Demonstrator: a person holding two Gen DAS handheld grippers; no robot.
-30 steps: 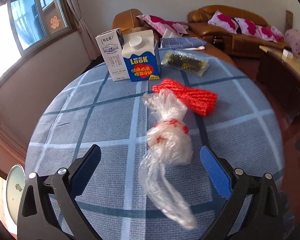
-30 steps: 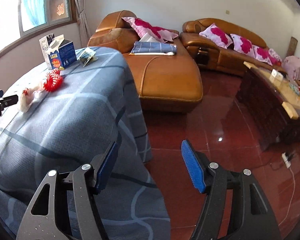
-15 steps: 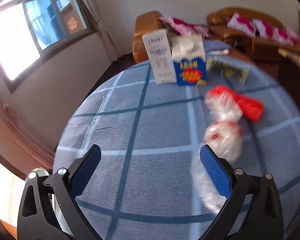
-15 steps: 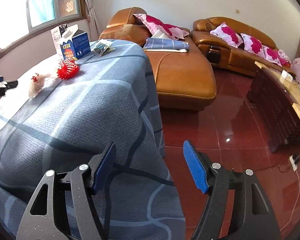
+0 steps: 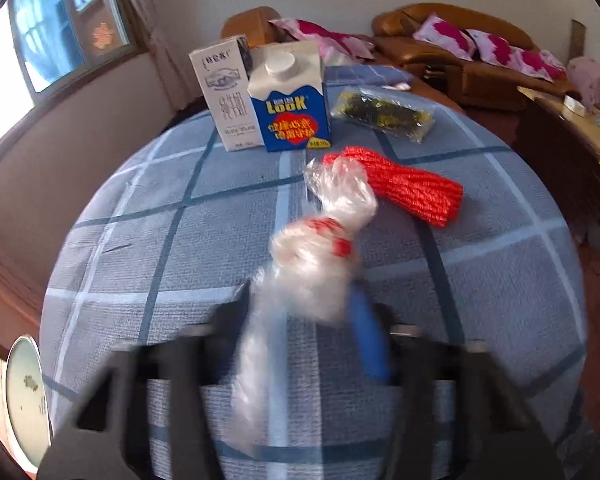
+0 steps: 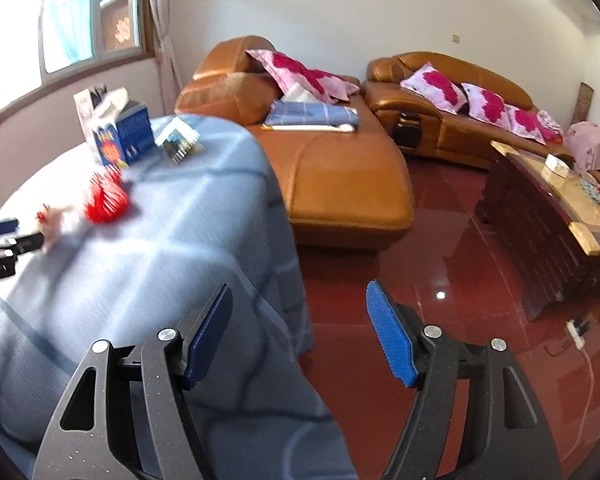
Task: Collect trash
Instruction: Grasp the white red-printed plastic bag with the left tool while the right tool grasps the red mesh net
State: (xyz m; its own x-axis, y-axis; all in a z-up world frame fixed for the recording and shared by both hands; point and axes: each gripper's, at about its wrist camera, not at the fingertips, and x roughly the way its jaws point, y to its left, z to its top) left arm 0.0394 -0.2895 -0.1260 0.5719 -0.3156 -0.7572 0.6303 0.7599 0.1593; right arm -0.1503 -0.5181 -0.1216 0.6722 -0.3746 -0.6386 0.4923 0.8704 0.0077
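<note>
Item: knotted clear plastic bag [image 5: 320, 256] with red print, lying on the blue checked tablecloth [image 5: 180, 240], centre of the left wrist view.
Long axis: runs from lower centre up toward the red rope bundle [image 5: 412, 188], along the gripper's line.
Left gripper [image 5: 300, 320]: blurred, jaws closing, bag's lower part between them; firm hold cannot be told.
Right gripper [image 6: 300, 340]: jaws apart, empty, past the table edge over the red floor [image 6: 440, 280].
Nearer hand: left.
</note>
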